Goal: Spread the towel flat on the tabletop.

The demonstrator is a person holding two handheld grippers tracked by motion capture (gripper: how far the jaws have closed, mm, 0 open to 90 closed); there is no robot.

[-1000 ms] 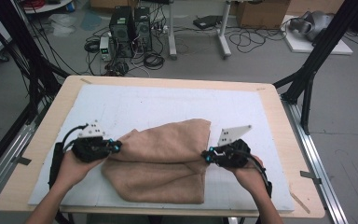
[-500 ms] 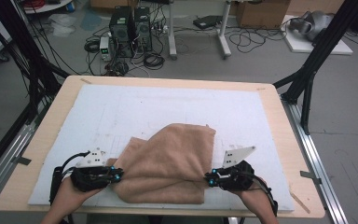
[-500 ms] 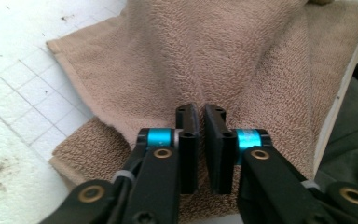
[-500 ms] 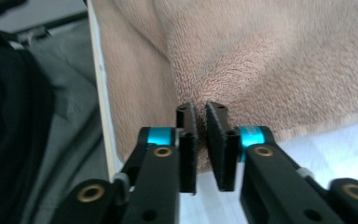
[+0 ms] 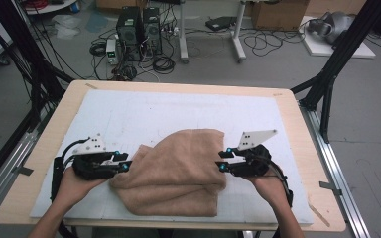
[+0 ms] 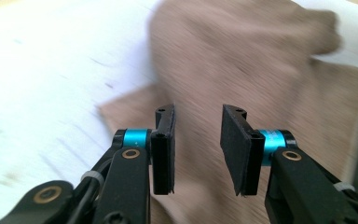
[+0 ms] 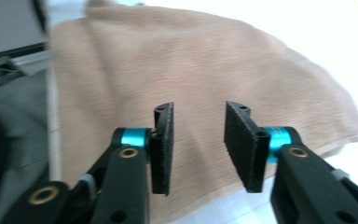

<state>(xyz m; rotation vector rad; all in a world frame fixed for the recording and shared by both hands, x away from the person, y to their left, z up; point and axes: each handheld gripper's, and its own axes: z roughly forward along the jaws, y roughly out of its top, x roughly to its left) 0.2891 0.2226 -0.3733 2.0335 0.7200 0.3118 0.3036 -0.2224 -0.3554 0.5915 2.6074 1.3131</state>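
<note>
Left gripper [image 5: 124, 165] sits at the lower left of the high view, its jaws parted and holding nothing, with the tan towel [image 5: 178, 171] just ahead of them; the right gripper [image 5: 222, 166], right of centre, is equally open and empty at the towel's opposite side. The towel lies loosely folded and bunched in the lower middle of the white mat [image 5: 144, 111], its near edge close to the table's [image 5: 49, 119] front. To fold it well, each gripper should probably close on a single corner or edge layer, not the whole bunch, and both should lift together so the cloth stays even.
</note>
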